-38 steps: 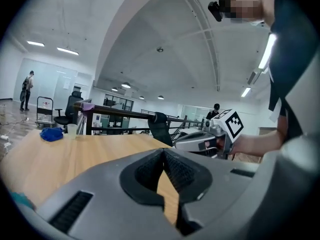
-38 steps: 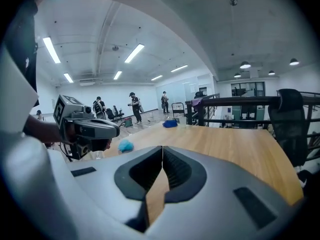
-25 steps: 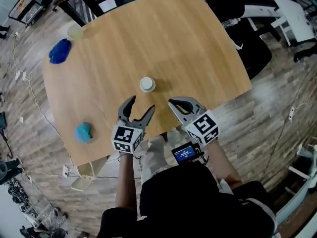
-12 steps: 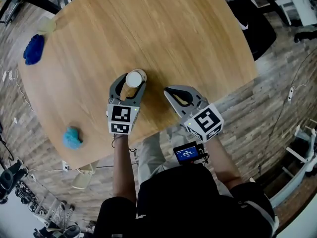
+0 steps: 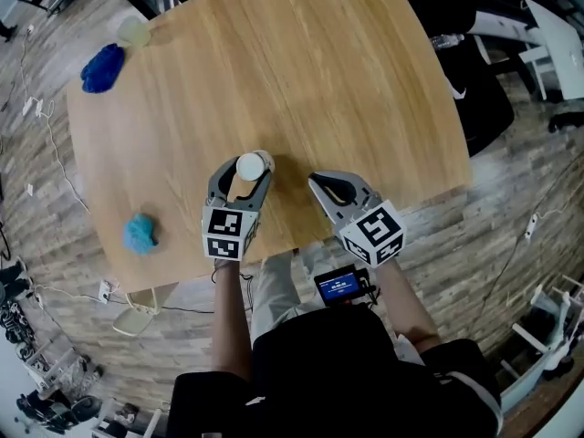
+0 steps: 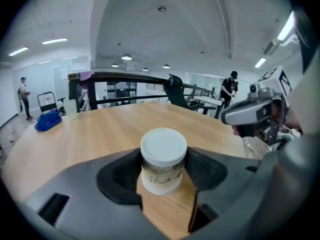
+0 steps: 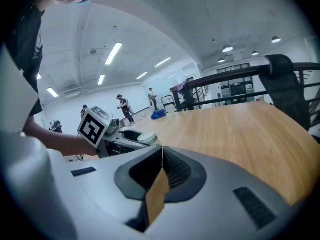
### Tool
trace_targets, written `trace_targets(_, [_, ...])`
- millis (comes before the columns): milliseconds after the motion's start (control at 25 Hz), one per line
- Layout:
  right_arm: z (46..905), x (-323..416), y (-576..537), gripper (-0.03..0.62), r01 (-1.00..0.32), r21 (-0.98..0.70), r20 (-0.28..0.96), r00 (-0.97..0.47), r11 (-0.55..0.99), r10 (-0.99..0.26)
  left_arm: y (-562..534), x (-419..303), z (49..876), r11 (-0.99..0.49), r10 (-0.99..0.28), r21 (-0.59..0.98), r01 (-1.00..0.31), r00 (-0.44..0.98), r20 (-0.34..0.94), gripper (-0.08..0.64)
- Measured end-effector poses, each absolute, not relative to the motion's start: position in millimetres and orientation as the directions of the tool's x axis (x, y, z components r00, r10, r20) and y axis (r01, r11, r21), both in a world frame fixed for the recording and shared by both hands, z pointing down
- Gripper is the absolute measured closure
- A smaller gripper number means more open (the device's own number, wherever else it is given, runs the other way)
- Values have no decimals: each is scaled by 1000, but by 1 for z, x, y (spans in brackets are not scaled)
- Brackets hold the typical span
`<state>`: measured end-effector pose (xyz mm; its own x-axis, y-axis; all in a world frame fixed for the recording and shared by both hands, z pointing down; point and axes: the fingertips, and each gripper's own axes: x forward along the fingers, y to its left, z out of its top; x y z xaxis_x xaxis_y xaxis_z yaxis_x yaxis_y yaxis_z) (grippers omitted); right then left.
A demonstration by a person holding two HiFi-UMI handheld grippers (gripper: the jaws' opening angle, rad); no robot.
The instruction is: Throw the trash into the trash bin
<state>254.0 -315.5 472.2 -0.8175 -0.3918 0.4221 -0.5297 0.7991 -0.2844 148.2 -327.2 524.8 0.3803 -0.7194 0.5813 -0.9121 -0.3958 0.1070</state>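
Observation:
A paper cup with a white lid (image 5: 251,165) stands upright on the round wooden table (image 5: 319,80), close to the near edge. My left gripper (image 5: 245,168) has a jaw on each side of it, and in the left gripper view the pads touch both walls of the cup (image 6: 163,159). My right gripper (image 5: 317,183) hovers just to the right of it, shut and holding nothing, its tips meeting in the right gripper view (image 7: 161,149). That view also catches the cup (image 7: 147,138) at its left.
A light blue crumpled wad (image 5: 140,234) lies near the table's left edge. At the far left sit a dark blue wad (image 5: 100,67) and a pale translucent cup (image 5: 132,30). A white object (image 5: 132,318) lies on the floor under the table's near-left edge. Black chairs (image 5: 461,80) stand to the right.
My left gripper moved forward from short of the cup until its jaws stood around it, and the jaws narrowed onto it. The right gripper stayed shut and sank slightly.

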Motion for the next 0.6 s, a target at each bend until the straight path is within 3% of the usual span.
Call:
trace_targets(360, [446,147,-254,593,-257,-268,394,-909,928,-138,-199,20,492,15,-827,67,-998,25,562,282])
trace_targets(600, [439,34,-145,592,100,-262,371,-907,960,196,-62,-65,491,353,-782,43,-934,-270,562,282])
